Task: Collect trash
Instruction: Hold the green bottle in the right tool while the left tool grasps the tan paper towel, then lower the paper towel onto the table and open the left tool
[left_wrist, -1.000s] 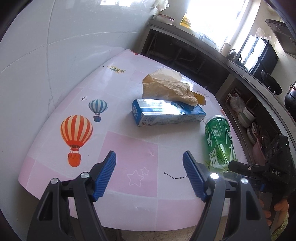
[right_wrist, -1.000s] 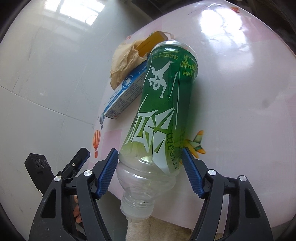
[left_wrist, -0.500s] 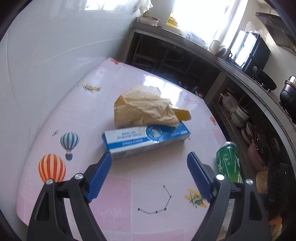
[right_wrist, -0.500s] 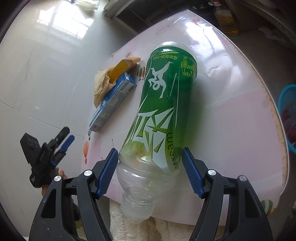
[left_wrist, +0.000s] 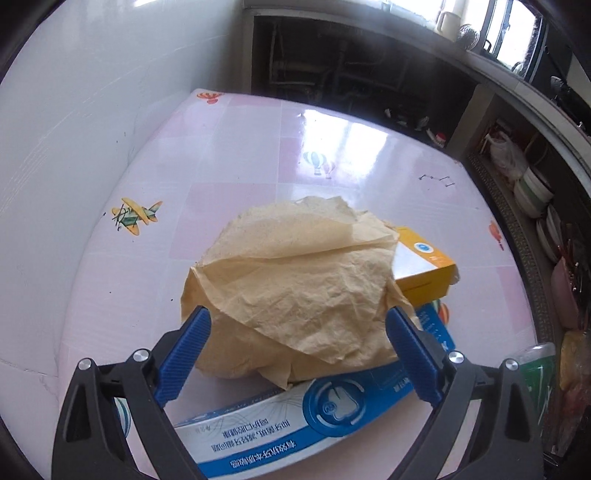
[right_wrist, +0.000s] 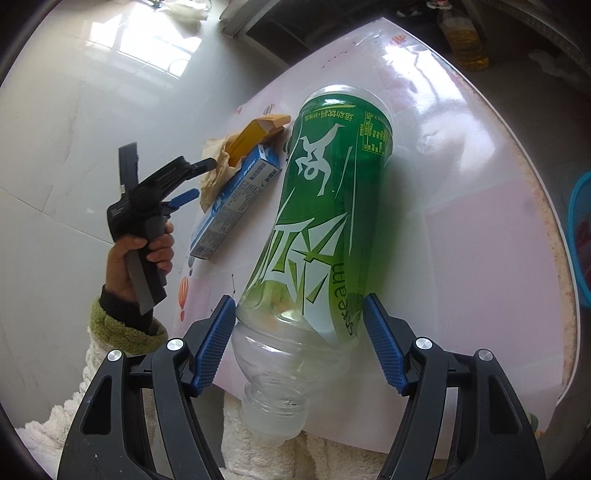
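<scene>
A crumpled brown paper (left_wrist: 295, 280) lies on the pink table (left_wrist: 258, 155), partly over a blue box (left_wrist: 295, 417) and a yellow box (left_wrist: 424, 273). My left gripper (left_wrist: 299, 350) points down at the paper, its jaws opening wide, with the paper's near edge between the blue pads and no pad pressing on it. My right gripper (right_wrist: 301, 343) is shut on a green plastic bottle (right_wrist: 332, 206), held near its clear shoulder with the neck towards the camera. The right wrist view also shows the left gripper (right_wrist: 203, 179) at the paper (right_wrist: 218, 162), beside the blue box (right_wrist: 236, 199).
A white tiled wall (left_wrist: 74, 110) borders the table's left side. Dark shelves with stacked bowls (left_wrist: 535, 192) stand to the right. A blue basket (right_wrist: 581, 236) sits on the floor past the table's rounded edge (right_wrist: 554, 258). A hand and fleece sleeve (right_wrist: 125, 321) hold the left gripper.
My left gripper has travelled across the table, over the blue box, up to the brown paper, and its jaws have widened. The right gripper keeps the bottle and has shifted only slightly.
</scene>
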